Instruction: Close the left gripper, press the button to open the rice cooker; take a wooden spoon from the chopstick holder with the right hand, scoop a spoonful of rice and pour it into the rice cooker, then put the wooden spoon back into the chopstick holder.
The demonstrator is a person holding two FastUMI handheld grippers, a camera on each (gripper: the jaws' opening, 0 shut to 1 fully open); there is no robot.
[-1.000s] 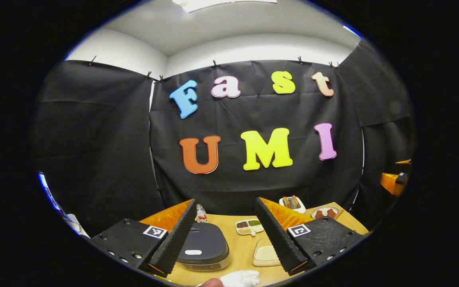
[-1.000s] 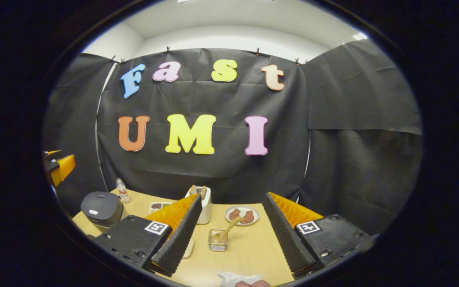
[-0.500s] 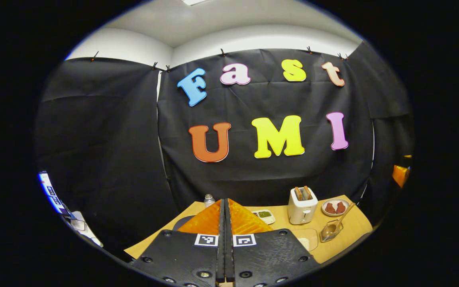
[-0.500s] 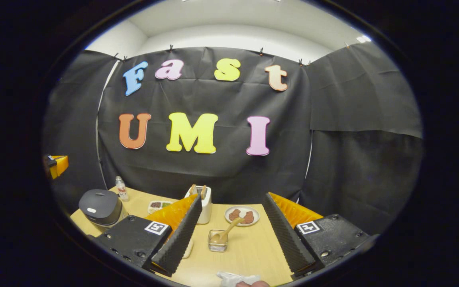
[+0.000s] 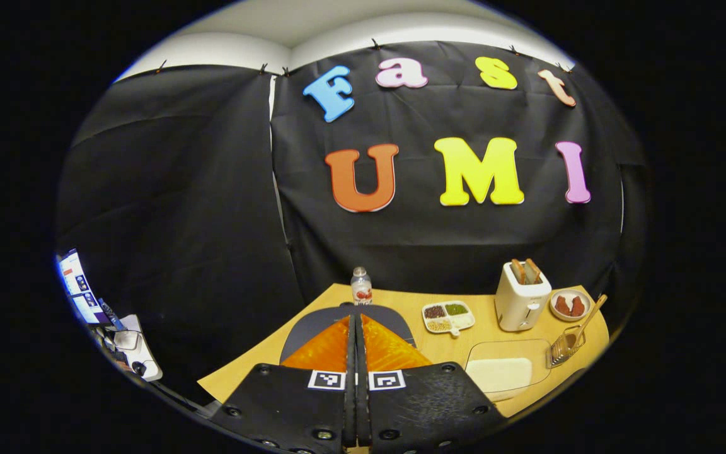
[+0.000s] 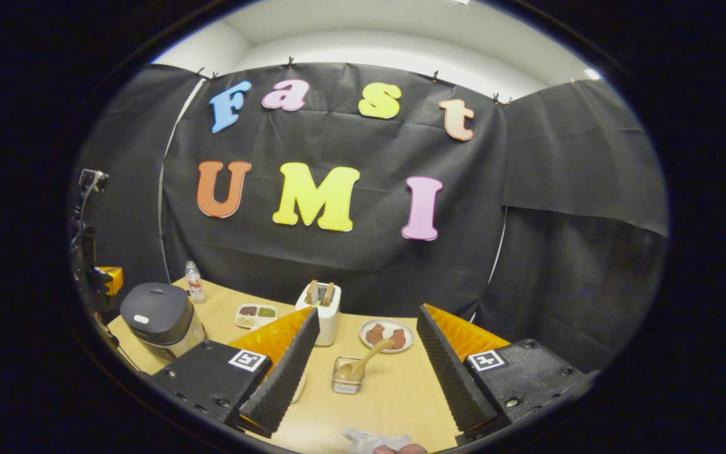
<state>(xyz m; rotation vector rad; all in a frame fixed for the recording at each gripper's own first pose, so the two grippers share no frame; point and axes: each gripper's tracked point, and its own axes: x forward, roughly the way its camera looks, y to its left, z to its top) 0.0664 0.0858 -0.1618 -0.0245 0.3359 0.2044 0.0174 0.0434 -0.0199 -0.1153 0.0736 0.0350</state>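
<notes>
Black cloth wall [image 6: 558, 189] behind a wooden table [image 6: 394, 397].

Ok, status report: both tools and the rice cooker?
Left tool shut, over rice cooker, lid down. Right tool open, empty, facing wooden spoon in chopstick holder. Nothing between.

wooden table [image 6: 394, 397]: rice cooker [image 6: 158, 318], toaster [image 6: 322, 312], plate [image 6: 387, 335]

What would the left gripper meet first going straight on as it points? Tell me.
Most likely the rice cooker: its closed lid lies right beyond the left gripper, whose fingers are shut together. Depth is unclear; touching or apart, I cannot tell.
</notes>
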